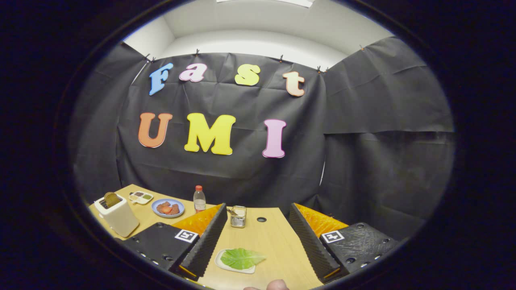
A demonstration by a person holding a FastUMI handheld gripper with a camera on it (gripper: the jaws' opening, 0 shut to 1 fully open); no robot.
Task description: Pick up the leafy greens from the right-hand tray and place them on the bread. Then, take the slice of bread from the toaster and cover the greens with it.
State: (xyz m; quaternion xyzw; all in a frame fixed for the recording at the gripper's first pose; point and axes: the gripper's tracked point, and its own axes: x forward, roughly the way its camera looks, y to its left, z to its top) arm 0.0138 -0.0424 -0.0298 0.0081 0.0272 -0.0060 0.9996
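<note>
The gripper [258, 241] hangs above the pale wooden surface [278, 237] with its two fingers [207, 241] spread wide and holding nothing; the bare wood shows between them. The leafy greens [242, 257] lie flat on a small white tray [221, 264] between the fingers, close beside the left one and well clear of the right one; one leaf tip reaches past the tray's rim toward the middle of the surface. Just ahead of the fingertips stands a small wire-mesh holder [238, 216] with something thin inside it, too small to make out; beside it, a dark round hole [261, 219] is set in the surface. Beyond the left finger, further off, a cream toaster [118, 215] stands near the surface's far left corner, with a brown slice of bread [111, 198] sticking up out of its slot; behind the toaster sits a small divided dish [141, 197] with dark bits in its compartments; next to that is a blue plate [167, 208] carrying reddish pieces, which may be meat or tomato, I cannot tell which. A clear bottle [199, 199] with a red cap stands upright just beyond the plate, near the tip of the left finger. At the near edge of the surface, between the fingers, part of a person's hand [274, 285] peeks in. Black cloth hangs behind the surface as the booth's wall.
</note>
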